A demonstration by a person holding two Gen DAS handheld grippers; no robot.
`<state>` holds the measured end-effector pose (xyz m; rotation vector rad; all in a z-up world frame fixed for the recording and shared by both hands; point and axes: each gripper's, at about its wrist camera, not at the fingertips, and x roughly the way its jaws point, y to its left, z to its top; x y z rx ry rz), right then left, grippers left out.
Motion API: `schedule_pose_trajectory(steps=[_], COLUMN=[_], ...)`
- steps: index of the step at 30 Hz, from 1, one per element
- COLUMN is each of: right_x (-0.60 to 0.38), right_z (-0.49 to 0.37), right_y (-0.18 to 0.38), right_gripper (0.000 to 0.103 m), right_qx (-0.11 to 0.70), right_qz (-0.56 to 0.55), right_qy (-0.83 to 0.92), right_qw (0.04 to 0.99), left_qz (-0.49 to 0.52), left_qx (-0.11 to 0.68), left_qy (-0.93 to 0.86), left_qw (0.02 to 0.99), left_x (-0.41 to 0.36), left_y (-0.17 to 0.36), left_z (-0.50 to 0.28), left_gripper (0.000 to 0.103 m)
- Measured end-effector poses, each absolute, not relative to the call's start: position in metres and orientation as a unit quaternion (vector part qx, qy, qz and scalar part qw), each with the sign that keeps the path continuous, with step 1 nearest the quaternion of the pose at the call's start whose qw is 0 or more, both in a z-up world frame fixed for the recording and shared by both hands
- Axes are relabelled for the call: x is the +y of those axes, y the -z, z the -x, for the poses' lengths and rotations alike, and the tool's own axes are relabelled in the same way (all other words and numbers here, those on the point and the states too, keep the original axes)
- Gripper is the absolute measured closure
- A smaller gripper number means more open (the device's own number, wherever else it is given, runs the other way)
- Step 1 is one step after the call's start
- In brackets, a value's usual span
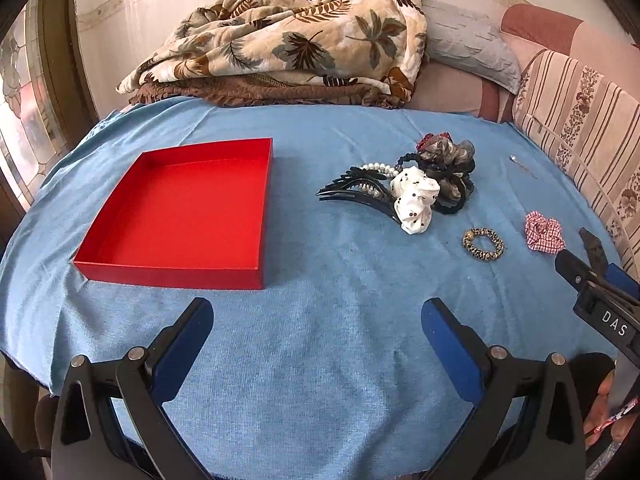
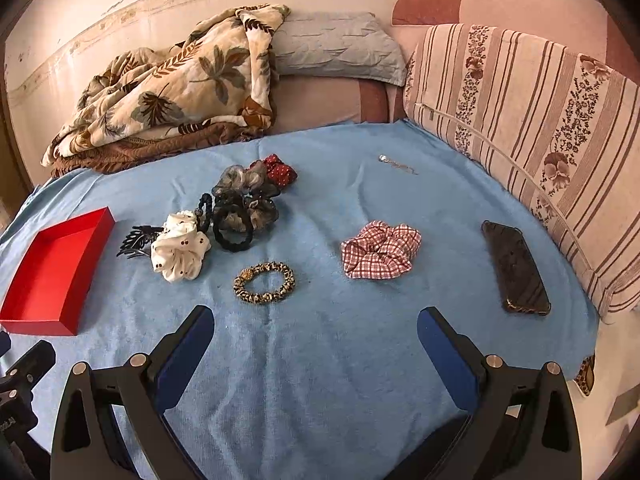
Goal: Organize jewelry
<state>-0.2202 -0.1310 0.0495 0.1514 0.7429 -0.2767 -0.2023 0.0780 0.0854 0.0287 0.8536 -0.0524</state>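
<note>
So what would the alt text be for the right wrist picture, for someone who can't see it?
Open right gripper hovers over a blue cloth strewn with hair accessories: a leopard-print hair tie, a red checked scrunchie and a tangled pile with a white scrunchie. An empty red box sits at left, a dark phone at right.

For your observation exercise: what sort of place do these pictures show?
Probably a home living room or bedroom: a leaf-print blanket heaped against the wall, a striped floral cushion, and a blue cloth spread over the work surface.
</note>
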Motion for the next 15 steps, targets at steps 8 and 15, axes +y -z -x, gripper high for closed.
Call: schedule_pose_trajectory(steps=[8, 15], right_x=[-0.134, -0.137], right_z=[0.218, 0.216], right_y=[-0.044, -0.036], right_gripper=[0.0, 0.0], right_qx=[0.369, 0.378], right_qz=[-0.082, -0.092], right_qy=[0.129, 0.126], right_qw=[0.917, 0.912], left_qz=[-0.025, -0.037], left_qx=[0.422, 0.431], left_qy=[0.025, 0.034], left_qw=[0.906, 0.901], left_x=[0.074, 0.072], left_y=[-0.079, -0.073], left_z=[0.2, 0.195], left_gripper=[0.0, 0.0])
